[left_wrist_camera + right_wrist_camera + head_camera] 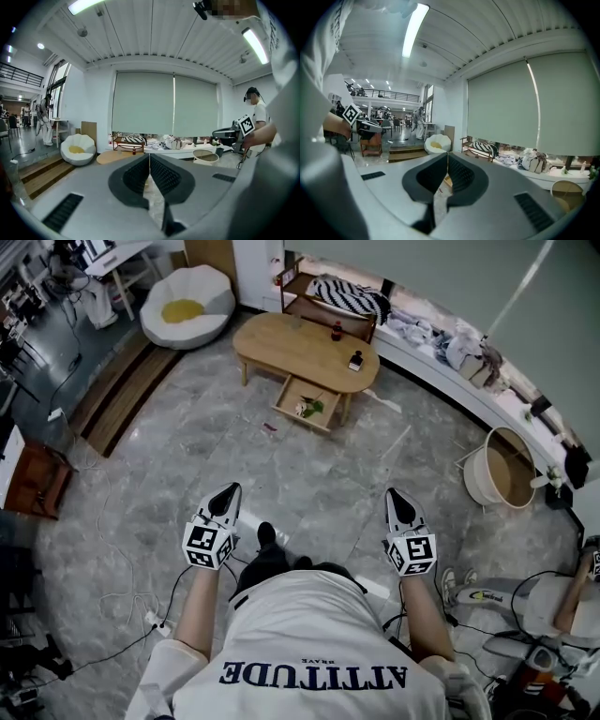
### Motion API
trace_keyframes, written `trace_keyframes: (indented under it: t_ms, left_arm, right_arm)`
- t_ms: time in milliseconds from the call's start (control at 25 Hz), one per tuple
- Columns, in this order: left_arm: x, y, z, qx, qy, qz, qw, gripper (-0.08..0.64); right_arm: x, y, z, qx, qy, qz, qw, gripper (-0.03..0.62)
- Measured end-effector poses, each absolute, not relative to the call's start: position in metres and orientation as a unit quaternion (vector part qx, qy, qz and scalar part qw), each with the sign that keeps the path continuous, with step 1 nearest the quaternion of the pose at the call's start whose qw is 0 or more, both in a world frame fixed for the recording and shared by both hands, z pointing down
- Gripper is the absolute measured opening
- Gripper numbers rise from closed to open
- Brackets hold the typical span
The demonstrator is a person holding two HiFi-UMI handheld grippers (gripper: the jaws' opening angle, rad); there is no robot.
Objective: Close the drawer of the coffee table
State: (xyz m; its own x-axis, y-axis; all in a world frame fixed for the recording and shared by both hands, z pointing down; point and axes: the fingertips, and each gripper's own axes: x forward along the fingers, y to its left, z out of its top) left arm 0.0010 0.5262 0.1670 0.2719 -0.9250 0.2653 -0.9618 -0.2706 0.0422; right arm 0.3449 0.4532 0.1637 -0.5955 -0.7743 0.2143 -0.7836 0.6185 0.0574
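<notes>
With my left tongs and right tongs both clenched empty, the drawer hangs open at twelve o'clock, well apart from me under the tabletop — push it off-centre or too hard and I expect it jams askew or topples the bottle above.

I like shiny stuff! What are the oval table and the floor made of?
The oval coffee table looks like wood, maybe veneer: light tan, smooth matte top, its open drawer the same colour. The floor looks like polished marble or marble-pattern tile: grey with pale veins and soft reflections.
</notes>
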Motion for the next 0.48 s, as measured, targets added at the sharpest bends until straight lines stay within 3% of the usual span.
trace_keyframes:
  t_ms: [480]
  left_arm:
    - [-0.016, 0.462, 0.171, 0.8, -0.585, 0.09, 0.094, 0.021]
  right_arm:
    - [0.332, 0.404, 0.167, 0.454, -0.884, 0.022, 0.113, 0.02]
